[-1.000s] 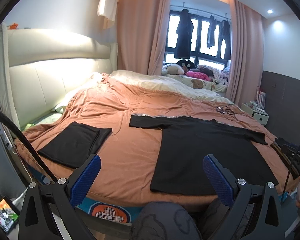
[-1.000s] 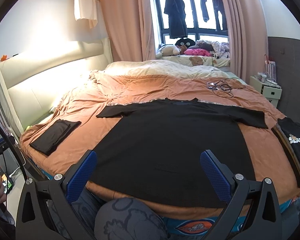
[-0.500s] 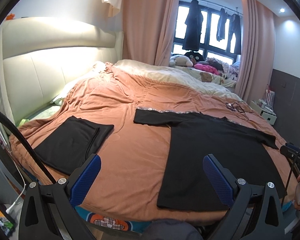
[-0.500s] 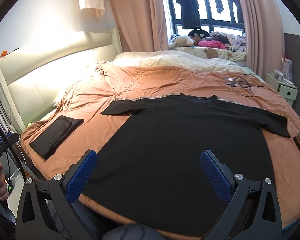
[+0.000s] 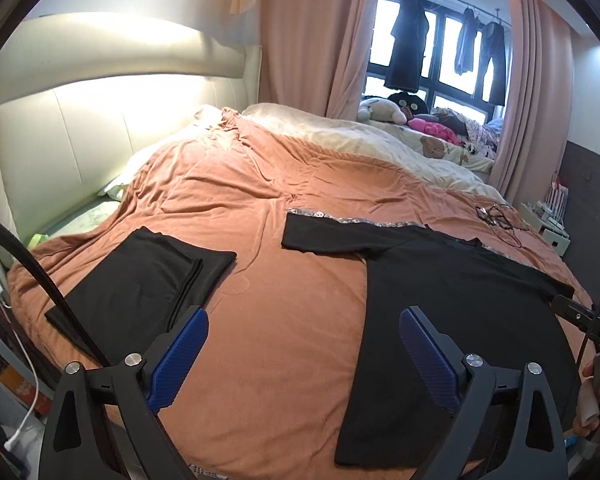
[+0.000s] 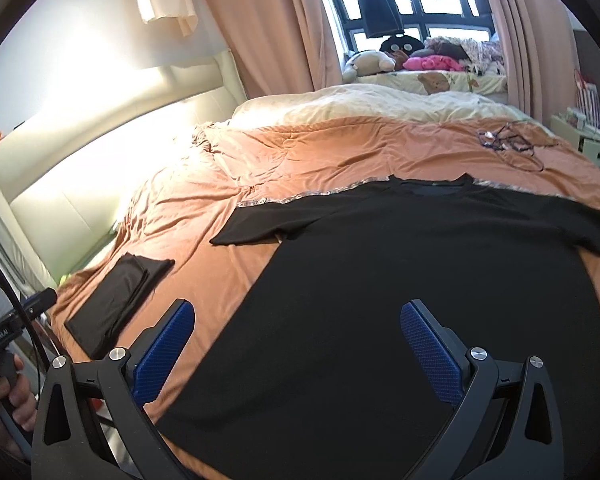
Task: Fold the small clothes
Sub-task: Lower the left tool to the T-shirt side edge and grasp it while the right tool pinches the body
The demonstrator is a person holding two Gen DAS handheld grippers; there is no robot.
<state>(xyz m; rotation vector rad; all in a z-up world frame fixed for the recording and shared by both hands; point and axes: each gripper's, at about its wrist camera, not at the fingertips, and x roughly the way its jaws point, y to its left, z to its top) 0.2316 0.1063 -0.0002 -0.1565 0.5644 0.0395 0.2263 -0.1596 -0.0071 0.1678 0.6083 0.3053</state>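
Note:
A black T-shirt [image 6: 400, 280] lies spread flat on the orange bedspread [image 6: 308, 160], sleeves out and collar toward the window. The left wrist view has that T-shirt [image 5: 452, 300] on its right half. My right gripper [image 6: 298, 344] hovers open over the shirt's lower body with nothing between its blue pads. My left gripper [image 5: 304, 346] hangs over bare bedspread [image 5: 284, 320] left of the shirt's hem; its jaws are closing slightly and hold nothing. A folded black garment [image 5: 140, 284] rests near the bed's left edge, also the small folded garment [image 6: 120, 296] in the right wrist view.
A cream headboard [image 5: 100, 128] runs along the left. Tangled cables [image 6: 508, 142] lie on the far right of the bed. A white nightstand [image 6: 584, 140] stands beyond the bed. Soft toys [image 6: 404, 56] sit under the window, curtains [image 5: 312, 36] beside it. A person's hand [image 6: 4, 400] grips a handle.
Both grippers have moved forward over the bed, so the T-shirt and the folded garment sit closer and larger. The knees seen at the bottom have dropped out of view.

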